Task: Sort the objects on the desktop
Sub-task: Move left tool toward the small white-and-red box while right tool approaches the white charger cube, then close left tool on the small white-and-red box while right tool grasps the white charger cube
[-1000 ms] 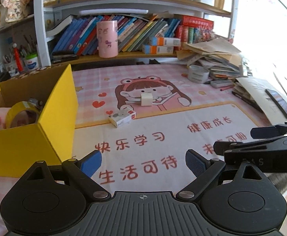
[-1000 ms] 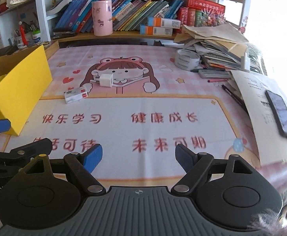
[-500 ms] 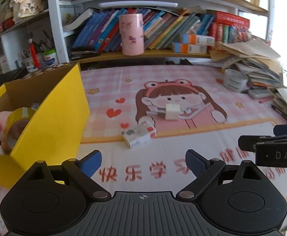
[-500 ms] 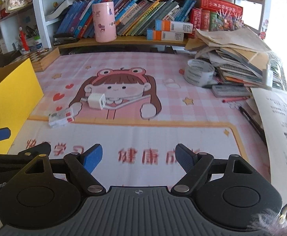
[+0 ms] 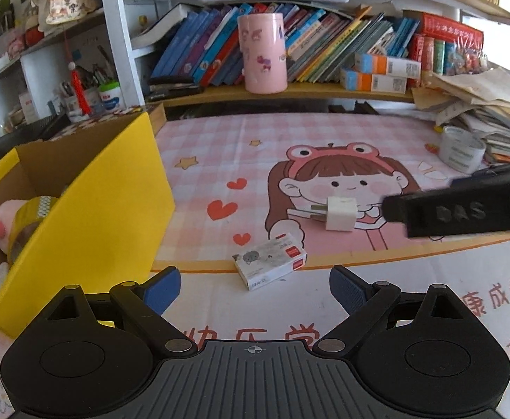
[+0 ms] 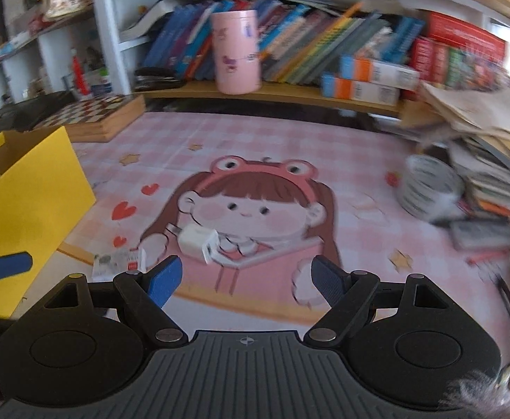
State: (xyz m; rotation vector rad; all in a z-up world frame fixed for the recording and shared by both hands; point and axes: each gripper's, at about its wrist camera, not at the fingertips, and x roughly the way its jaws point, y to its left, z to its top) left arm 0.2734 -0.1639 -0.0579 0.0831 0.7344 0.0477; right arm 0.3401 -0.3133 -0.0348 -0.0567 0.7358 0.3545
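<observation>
Charger plug [image 5: 340,213], white, cube-shaped, lies on its side on the pink mat [image 5: 325,132] over the cartoon girl's chin, prongs pointing toward the yellow box [image 5: 90,209]. It looks hard, smooth and light; judged rigid, not fragile, a little slippery on its glossy faces. Best hold: across two flat opposite sides of the body, not on the prongs.

Small box [image 5: 270,260], white card with a red end, sits just nearer than the plug, apart from it, at an angle. Probably light, and its walls would dent under a hard squeeze; take it across the short width.

Tape roll [image 5: 461,152] stands by the paper pile at the far right of the desk, well apart from both.

Left gripper [image 5: 253,289]: jaws wide open, nothing between them, small box lying just ahead of the gap. Right gripper [image 6: 246,279]: jaws open, empty, plug just beyond its left finger; this view is blurred.

Yellow box already holds a roll of yellow tape [image 5: 28,220] and something pink.
</observation>
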